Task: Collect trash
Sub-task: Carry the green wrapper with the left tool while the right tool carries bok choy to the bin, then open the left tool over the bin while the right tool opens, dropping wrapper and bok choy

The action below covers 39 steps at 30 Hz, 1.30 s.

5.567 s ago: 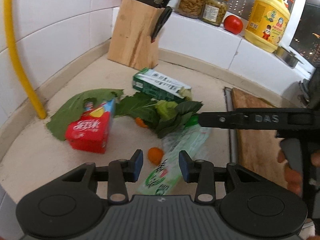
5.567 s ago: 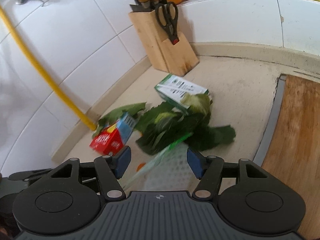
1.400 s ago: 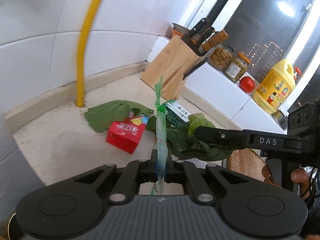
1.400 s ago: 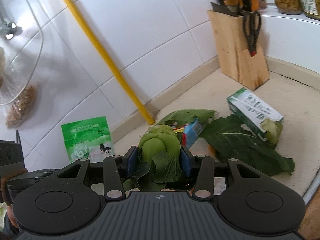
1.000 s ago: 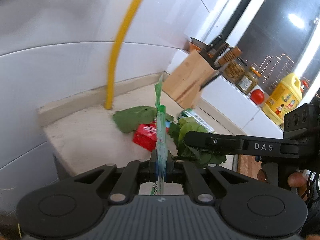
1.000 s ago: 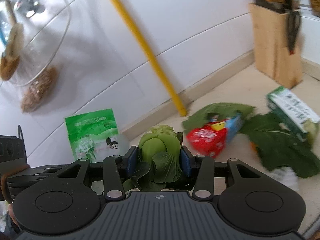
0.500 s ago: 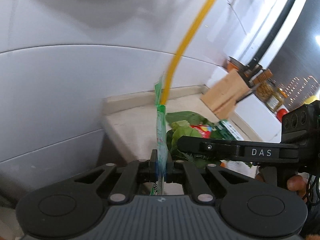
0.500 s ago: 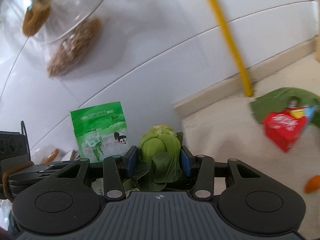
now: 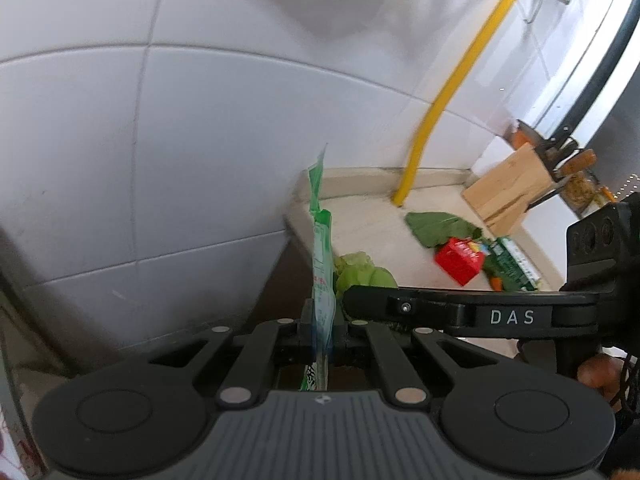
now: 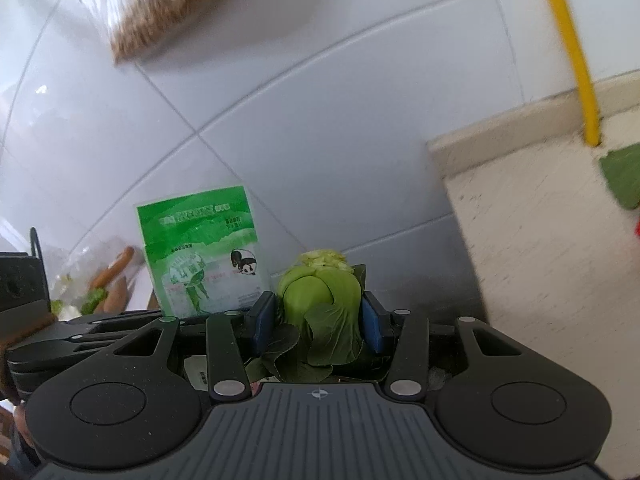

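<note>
My left gripper [image 9: 322,322] is shut on a thin green and white plastic packet [image 9: 322,264], seen edge-on and standing up between the pads. In the right wrist view the same packet [image 10: 204,252] shows its printed face at the left. My right gripper [image 10: 318,320] is shut on a green leafy vegetable stump [image 10: 320,296], its blue pads [image 10: 264,316] pressing both sides. Both grippers hang past the left end of the counter [image 9: 372,224], in front of the white tiled wall. On the counter lie a red carton [image 9: 460,258], a green carton [image 9: 512,266] and a large leaf [image 9: 436,224].
A yellow pipe [image 9: 452,92] runs up the wall at the counter's back corner. A wooden knife block [image 9: 512,190] stands farther right. A clear bag with brown contents [image 10: 160,4] hangs high on the wall. Low at the left is a clear bag with scraps [image 10: 100,280].
Both grippers have swung left off the counter, each keeping its load. The counter and its trash have slid to the right of both views, and the tiled wall now fills most of them.
</note>
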Each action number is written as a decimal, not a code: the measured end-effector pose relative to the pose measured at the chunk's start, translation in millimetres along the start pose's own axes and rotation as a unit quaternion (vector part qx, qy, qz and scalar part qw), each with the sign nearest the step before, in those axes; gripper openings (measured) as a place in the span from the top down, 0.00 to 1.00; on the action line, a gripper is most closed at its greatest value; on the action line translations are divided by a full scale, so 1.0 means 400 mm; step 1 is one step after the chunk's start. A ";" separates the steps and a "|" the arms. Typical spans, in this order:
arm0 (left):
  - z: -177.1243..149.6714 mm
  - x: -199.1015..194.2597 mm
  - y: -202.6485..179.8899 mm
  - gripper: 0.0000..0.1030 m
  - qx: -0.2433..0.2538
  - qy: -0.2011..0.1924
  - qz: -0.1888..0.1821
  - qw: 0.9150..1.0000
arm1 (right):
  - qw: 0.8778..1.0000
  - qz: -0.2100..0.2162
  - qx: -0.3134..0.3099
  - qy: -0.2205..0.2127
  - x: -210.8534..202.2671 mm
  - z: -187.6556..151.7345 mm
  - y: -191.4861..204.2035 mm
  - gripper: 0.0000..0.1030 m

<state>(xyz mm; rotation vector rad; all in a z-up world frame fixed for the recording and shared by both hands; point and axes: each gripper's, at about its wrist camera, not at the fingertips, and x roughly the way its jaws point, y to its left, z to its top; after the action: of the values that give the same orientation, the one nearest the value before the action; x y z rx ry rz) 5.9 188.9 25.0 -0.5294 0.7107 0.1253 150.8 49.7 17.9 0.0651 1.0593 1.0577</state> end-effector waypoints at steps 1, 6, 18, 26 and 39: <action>-0.003 0.003 0.006 0.98 -0.002 0.002 0.003 1.000 | 1.000 -0.001 0.001 0.004 0.010 -0.003 0.002 0.49; -0.015 0.030 0.040 0.98 -0.012 0.016 0.018 1.000 | 1.000 -0.009 0.007 0.025 0.061 -0.017 0.003 0.49; -0.047 0.119 0.099 0.87 -0.015 0.059 0.068 0.996 | 0.996 -0.042 0.033 0.078 0.184 -0.046 -0.026 0.42; -0.062 0.152 0.137 0.84 -0.034 0.077 0.084 0.993 | 0.994 -0.053 0.056 0.080 0.229 -0.049 -0.049 0.42; -0.060 0.133 0.198 0.80 -0.066 0.041 0.078 0.994 | 0.993 -0.057 0.075 0.073 0.165 -0.070 -0.068 0.37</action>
<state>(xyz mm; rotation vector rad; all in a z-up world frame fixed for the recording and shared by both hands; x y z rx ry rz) 9.5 241.5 -58.1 -0.6081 0.8273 0.3007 153.4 71.7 -55.7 0.0489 1.2595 0.8880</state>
